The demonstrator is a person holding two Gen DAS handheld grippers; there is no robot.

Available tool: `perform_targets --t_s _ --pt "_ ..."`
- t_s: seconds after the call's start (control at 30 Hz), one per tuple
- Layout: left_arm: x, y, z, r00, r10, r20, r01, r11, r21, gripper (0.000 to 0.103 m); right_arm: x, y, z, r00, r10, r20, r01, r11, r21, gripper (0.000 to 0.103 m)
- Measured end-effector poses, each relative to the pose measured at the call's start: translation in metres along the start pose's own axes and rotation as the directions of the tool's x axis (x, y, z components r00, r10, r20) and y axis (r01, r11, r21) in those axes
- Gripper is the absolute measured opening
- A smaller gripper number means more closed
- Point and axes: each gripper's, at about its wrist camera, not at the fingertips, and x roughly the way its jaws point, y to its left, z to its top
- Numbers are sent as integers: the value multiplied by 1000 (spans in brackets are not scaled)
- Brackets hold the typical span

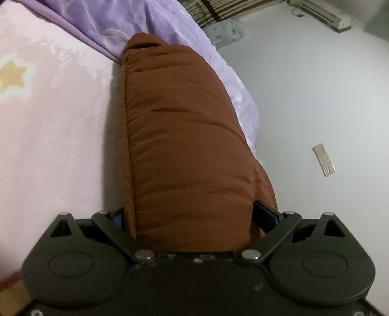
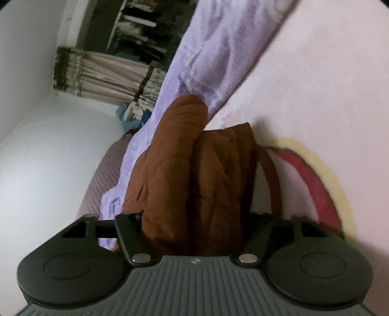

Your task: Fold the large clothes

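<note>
While it lies on the bed, brown jacket [image 1: 184, 136] fills both grippers' fingers.

Under my jaws lies a bed spread with a soft pale-pink fleece blanket [image 1: 60, 136], printed with a tan star in a cream patch. Straight ahead of my left jaws a puffy rust-brown padded garment [image 1: 184, 145] rests on it, folded into a thick bundle. Beyond the bundle's far end a crumpled lilac quilt [image 1: 136, 21] lies across the blanket.
</note>
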Motion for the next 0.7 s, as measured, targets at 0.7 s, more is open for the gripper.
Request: perform_targets --t_s 0.7 --pt "-202 -15 0 990 26 135 -45 989 144 81 43 132 -92 992 122 -24 -125 980 -153 44"
